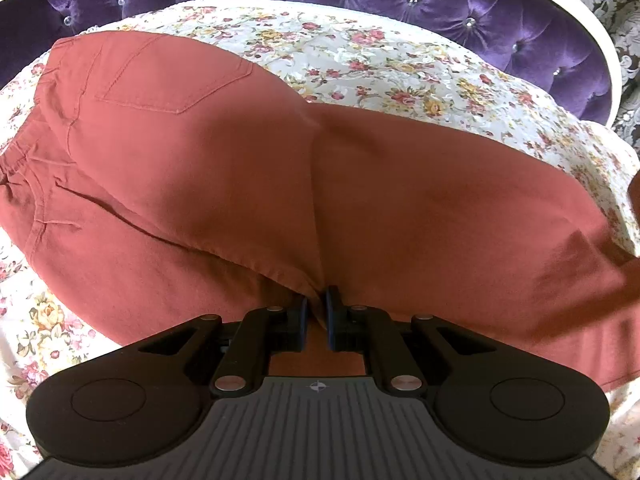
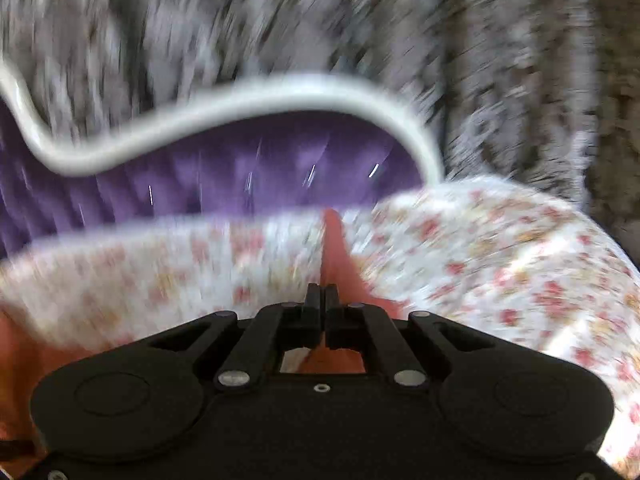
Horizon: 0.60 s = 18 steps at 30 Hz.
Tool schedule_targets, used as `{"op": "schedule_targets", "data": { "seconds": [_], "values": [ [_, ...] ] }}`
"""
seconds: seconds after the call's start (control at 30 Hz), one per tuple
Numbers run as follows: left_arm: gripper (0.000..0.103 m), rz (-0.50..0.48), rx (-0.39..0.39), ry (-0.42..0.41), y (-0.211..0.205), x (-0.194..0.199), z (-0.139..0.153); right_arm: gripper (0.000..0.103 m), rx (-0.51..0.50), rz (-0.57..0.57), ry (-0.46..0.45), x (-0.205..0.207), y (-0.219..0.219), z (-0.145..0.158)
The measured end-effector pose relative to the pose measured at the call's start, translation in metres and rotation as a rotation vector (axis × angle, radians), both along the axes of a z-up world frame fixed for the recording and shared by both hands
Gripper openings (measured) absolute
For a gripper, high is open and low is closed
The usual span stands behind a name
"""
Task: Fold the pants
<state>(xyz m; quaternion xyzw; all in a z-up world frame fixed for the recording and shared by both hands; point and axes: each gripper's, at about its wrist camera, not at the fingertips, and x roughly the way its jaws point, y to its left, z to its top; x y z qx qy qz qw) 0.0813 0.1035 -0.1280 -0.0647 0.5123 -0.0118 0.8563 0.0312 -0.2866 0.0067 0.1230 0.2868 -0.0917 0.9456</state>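
The rust-red cotton pants (image 1: 248, 152) lie spread across the floral-print bedspread (image 1: 380, 60), waistband to the left of the left wrist view, a stitched back pocket (image 1: 172, 76) facing up, one layer doubled over the other. The left gripper (image 1: 317, 308) sits at the near edge with its blue-padded jaws pinched tight on a fold of that red fabric. Over on the right wrist view everything streaks with motion blur; the right gripper (image 2: 321, 300) has its black jaws pressed together, a strip of the red pants caught between them, running away toward the purple tufted velvet headboard (image 2: 240, 168) with its white curved frame (image 2: 224, 108).
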Motion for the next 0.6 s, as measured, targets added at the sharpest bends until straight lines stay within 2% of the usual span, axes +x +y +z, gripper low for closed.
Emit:
{"op": "schedule_targets", "data": {
  "seconds": [0.07, 0.1, 0.17, 0.27, 0.33, 0.4, 0.43, 0.47, 0.6],
  "values": [
    [0.010, 0.000, 0.007, -0.006, -0.001, -0.001, 0.000, 0.006, 0.050, -0.076, -0.003, -0.037, -0.029, -0.005],
    [0.010, 0.000, 0.011, -0.009, -0.001, -0.001, 0.000, 0.006, 0.074, -0.100, 0.030, -0.052, -0.043, -0.015],
    [0.010, -0.003, 0.020, -0.013, -0.003, -0.002, 0.000, 0.006, 0.099, -0.130, 0.127, -0.069, -0.061, -0.044],
    [0.009, -0.003, 0.027, -0.009, -0.004, -0.001, 0.001, 0.007, 0.232, -0.149, 0.295, -0.081, -0.082, -0.092],
    [0.009, -0.002, 0.023, -0.004, -0.003, 0.000, 0.001, 0.010, 0.264, -0.145, 0.297, -0.092, -0.084, -0.102],
    [0.009, 0.002, 0.015, -0.001, -0.002, 0.000, 0.001, 0.021, 0.273, -0.139, 0.272, -0.099, -0.085, -0.098],
    [0.009, 0.004, 0.012, -0.001, -0.001, 0.000, 0.001, 0.023, 0.278, -0.151, 0.256, -0.101, -0.088, -0.095],
    [0.009, 0.005, 0.012, -0.001, -0.001, 0.000, 0.001, 0.032, 0.274, -0.161, 0.239, -0.101, -0.089, -0.092],
    [0.009, 0.004, 0.024, -0.009, -0.004, -0.001, 0.001, 0.034, 0.260, -0.204, 0.221, -0.089, -0.101, -0.093]
  ]
}}
